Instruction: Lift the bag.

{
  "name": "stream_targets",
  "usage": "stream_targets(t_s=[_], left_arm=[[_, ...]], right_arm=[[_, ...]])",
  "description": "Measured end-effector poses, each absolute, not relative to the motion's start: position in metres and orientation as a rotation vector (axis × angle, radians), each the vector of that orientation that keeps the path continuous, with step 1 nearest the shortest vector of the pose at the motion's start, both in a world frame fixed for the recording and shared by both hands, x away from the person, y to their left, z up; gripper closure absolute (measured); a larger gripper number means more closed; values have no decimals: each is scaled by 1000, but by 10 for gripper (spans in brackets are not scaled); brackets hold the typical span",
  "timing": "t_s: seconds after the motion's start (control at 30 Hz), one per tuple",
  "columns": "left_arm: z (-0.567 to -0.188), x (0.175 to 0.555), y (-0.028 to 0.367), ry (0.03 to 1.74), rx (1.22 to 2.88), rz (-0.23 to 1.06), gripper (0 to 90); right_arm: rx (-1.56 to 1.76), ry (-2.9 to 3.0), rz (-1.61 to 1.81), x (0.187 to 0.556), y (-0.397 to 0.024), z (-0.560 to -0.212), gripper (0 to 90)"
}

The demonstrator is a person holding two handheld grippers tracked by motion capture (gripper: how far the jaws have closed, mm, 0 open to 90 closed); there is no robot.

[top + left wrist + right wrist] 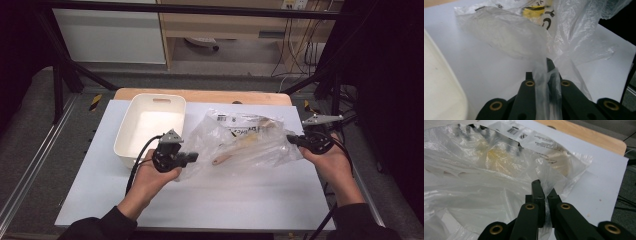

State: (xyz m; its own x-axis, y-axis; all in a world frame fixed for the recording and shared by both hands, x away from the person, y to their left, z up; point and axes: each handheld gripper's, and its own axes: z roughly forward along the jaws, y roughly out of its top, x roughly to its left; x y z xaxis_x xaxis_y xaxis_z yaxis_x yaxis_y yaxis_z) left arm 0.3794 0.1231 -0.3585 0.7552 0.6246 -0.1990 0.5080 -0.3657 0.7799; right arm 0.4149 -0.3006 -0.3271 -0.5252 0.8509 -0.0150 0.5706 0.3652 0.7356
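Black jaws pinching clear plastic bag (pixel 506 37), contents blurred, perhaps wooden utensils

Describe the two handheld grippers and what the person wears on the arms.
Both the left gripper and right gripper are black, each topped by a grey three-cornered plate and trailing a black cable. Their black jaws carry brass-coloured rivet rings, seen in the gripper views. The person's sleeves are dark.

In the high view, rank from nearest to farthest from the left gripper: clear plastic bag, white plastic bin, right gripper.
1. Clear plastic bag: pinched in the left gripper.
2. White rectangular plastic bin: just beside it, left.
3. Right gripper: at the bag's far right edge.
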Motion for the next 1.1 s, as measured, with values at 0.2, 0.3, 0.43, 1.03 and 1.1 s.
stream_targets(t_s=[0.2, 0.3, 0.43, 1.03, 1.1], left_arm=[[-385, 358, 120, 831, 2069, 146, 899], [-399, 350, 121, 833, 2086, 133, 898], [-413, 344, 127, 838, 2092, 102, 898], [-448, 334, 145, 891, 2135, 177, 775], [-445, 332, 148, 896, 2120, 219, 670]], right_arm=[[1262, 2250, 966, 397, -301, -349, 900], [1277, 2251, 972, 388, -302, -362, 900], [1303, 2253, 969, 374, -303, -380, 900], [1332, 2330, 914, 339, -290, -437, 880], [1338, 2311, 954, 338, -291, -437, 764]])
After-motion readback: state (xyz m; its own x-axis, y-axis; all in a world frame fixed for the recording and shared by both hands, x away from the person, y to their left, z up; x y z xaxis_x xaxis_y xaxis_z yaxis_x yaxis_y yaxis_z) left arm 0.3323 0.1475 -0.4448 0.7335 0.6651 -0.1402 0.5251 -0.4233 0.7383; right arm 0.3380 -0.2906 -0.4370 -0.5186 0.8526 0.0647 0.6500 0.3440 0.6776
